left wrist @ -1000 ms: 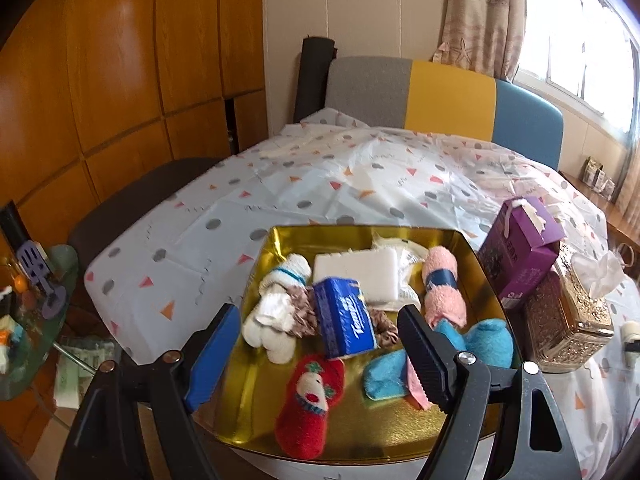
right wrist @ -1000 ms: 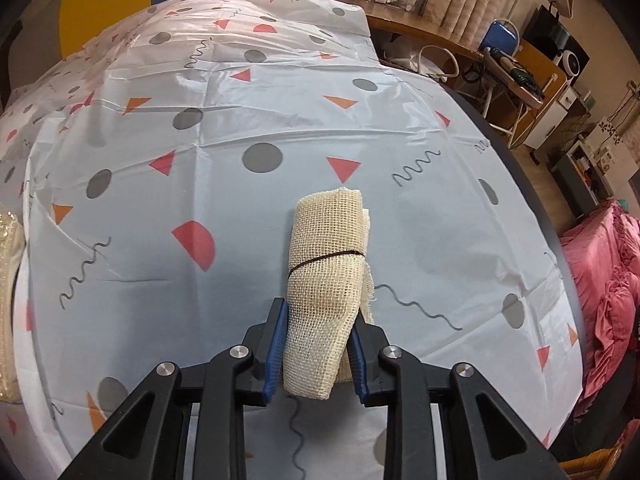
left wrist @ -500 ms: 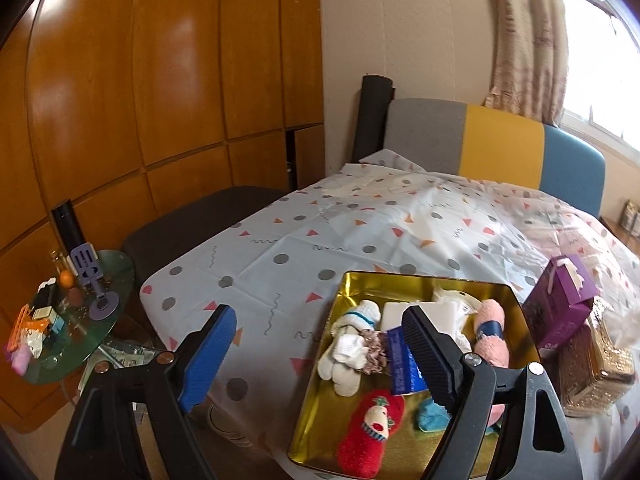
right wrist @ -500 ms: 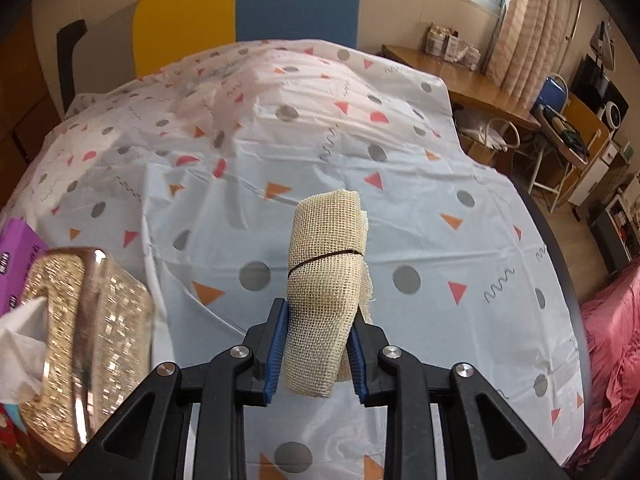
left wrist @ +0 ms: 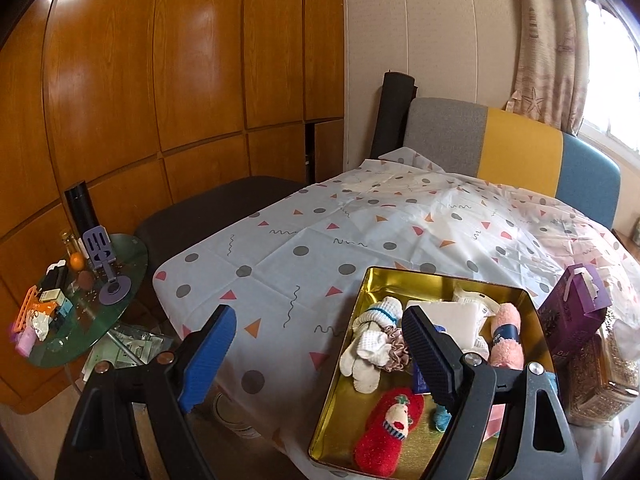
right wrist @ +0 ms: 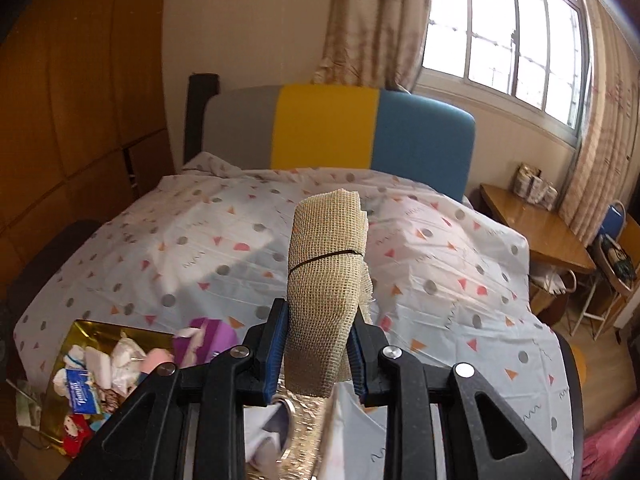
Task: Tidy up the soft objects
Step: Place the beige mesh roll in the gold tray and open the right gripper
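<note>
Above the patterned table, right tool (right wrist: 318, 350) clamps a burlap roll (right wrist: 326, 280); left tool (left wrist: 316, 350) gapes wide, seemingly empty.

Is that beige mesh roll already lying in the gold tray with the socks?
No, the beige mesh roll is clamped in the right gripper, up in the air, away from the gold tray.

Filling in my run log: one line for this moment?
right gripper: shut on burlap roll, held aloft | left gripper: open, empty | gold tray: holds soft items

Round glass side table (left wrist: 132, 256) with clutter, tricolour chair back (right wrist: 340, 128), wooden desk (right wrist: 536, 224), curtained window (right wrist: 508, 36)
</note>
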The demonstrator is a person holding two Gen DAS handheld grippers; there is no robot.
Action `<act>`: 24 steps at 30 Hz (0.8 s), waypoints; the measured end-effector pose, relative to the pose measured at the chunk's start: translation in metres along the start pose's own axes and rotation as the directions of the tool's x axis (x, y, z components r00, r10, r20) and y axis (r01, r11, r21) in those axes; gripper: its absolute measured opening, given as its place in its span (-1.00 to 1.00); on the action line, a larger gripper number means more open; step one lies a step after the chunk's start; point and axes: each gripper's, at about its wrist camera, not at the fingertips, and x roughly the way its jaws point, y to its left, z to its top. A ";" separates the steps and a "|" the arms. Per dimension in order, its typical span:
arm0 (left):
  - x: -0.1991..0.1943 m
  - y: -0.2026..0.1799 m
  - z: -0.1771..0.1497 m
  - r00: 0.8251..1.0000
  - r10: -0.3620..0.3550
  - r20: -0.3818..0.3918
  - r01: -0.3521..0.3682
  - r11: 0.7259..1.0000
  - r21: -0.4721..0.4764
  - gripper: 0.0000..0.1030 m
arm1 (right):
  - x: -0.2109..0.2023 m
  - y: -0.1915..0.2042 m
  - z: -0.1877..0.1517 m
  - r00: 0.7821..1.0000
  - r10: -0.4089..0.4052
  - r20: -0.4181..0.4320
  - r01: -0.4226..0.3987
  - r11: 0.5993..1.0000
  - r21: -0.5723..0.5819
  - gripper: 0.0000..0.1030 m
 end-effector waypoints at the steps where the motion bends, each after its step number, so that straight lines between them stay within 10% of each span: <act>1: 0.000 0.001 0.000 1.000 0.002 0.000 -0.002 1.000 0.000 0.66 | -0.004 0.013 0.003 1.000 0.026 0.012 -0.025 0.999 -0.019 -0.47; 13: 0.005 -0.002 -0.006 1.000 -0.015 -0.025 0.015 1.000 0.021 0.67 | 0.018 0.171 -0.036 0.943 0.311 -0.114 -0.328 0.927 -0.182 -0.47; 24: 0.010 -0.013 -0.015 0.997 -0.054 -0.054 0.056 0.997 0.048 0.67 | 0.106 0.252 -0.129 0.860 0.335 -0.385 -0.423 0.890 -0.169 -0.47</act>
